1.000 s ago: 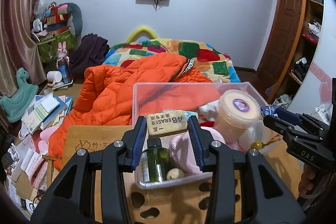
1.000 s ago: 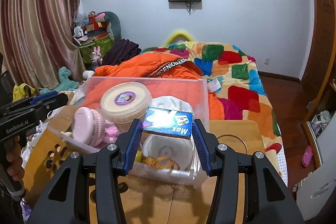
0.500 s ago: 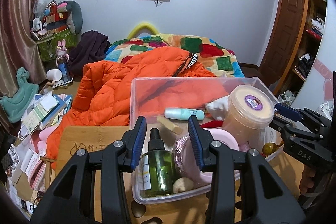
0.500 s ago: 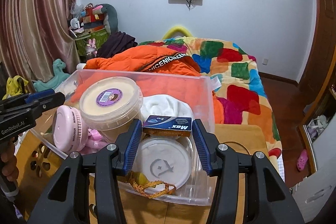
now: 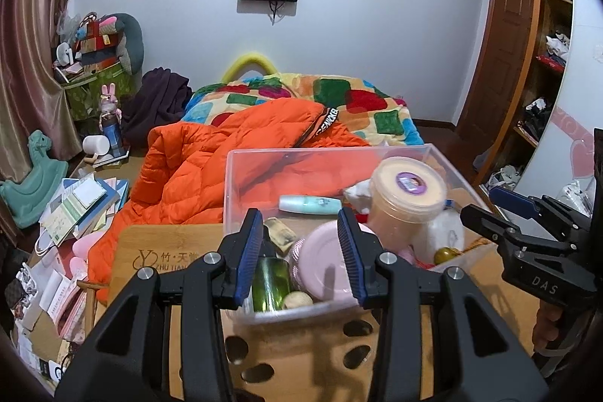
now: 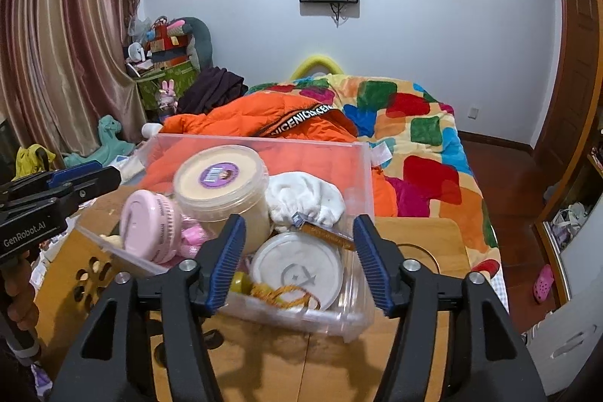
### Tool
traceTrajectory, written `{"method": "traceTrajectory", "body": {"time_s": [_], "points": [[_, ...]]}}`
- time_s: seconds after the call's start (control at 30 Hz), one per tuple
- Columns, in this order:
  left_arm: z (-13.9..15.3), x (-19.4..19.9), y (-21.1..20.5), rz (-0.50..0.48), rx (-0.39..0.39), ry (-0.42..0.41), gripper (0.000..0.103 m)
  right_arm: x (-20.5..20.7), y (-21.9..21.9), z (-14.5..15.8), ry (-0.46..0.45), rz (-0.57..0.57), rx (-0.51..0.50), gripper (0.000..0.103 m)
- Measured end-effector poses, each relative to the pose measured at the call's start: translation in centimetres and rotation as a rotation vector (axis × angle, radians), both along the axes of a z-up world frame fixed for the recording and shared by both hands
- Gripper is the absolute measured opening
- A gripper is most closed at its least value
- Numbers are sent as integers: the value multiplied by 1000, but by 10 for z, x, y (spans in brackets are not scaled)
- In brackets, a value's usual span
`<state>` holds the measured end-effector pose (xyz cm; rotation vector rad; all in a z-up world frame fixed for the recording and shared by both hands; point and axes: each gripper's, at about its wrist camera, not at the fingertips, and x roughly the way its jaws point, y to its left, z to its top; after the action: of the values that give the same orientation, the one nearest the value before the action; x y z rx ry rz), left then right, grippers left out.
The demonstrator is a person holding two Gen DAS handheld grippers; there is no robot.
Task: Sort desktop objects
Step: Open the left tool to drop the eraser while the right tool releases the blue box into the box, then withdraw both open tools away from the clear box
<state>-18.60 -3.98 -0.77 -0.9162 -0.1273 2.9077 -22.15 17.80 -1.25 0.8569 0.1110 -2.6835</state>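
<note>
A clear plastic bin (image 5: 241,176) stands on the wooden counter (image 6: 422,240), and both grippers hang just above its near edge. The left gripper (image 5: 299,257) has its fingers (image 5: 250,251) set rather narrow and nothing is between them; below the gap I see a green glass bottle (image 5: 269,283) and a pink round case (image 5: 324,270) inside the bin. An eraser (image 5: 280,232) lies on the bin floor behind the bottle, and a pale blue tube (image 5: 311,204) lies further back. A cream tub with a purple label (image 5: 407,194) stands at the right side of the bin.

The right gripper (image 6: 297,257) is opening its fingers (image 6: 367,260), and they hold nothing. A small blue box (image 6: 322,230) lies tilted in the bin, resting on a round white lid (image 6: 297,272) and against a white cloth (image 6: 305,200). It looks a little blurred. A yellow bead with a brown cord (image 6: 279,291) lies near the front wall of the bin. Behind the counter is a bed with an orange jacket (image 6: 264,115) on it.
</note>
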Motion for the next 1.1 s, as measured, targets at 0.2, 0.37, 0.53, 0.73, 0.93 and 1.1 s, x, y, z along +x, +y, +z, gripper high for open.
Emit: {"method": "traceTrajectory", "body": {"time_s": [0.2,0.37,0.53,0.73,0.93,1.1], "points": [[9,25,3,5,7,28,53,26,-2,12,29,7,-2,68],[15,49,10,7,-6,52,64,48,-5,19,47,19,-8,73],[17,70,17,12,-27,78,74,69,-5,20,67,22,-6,83],[11,86,23,19,-26,71,81,87,-3,14,74,6,28,84],[1,97,27,33,-21,56,83,99,7,7,59,5,1,85],[-6,105,30,32,-26,46,85,103,15,2,47,-6,-17,85]]}}
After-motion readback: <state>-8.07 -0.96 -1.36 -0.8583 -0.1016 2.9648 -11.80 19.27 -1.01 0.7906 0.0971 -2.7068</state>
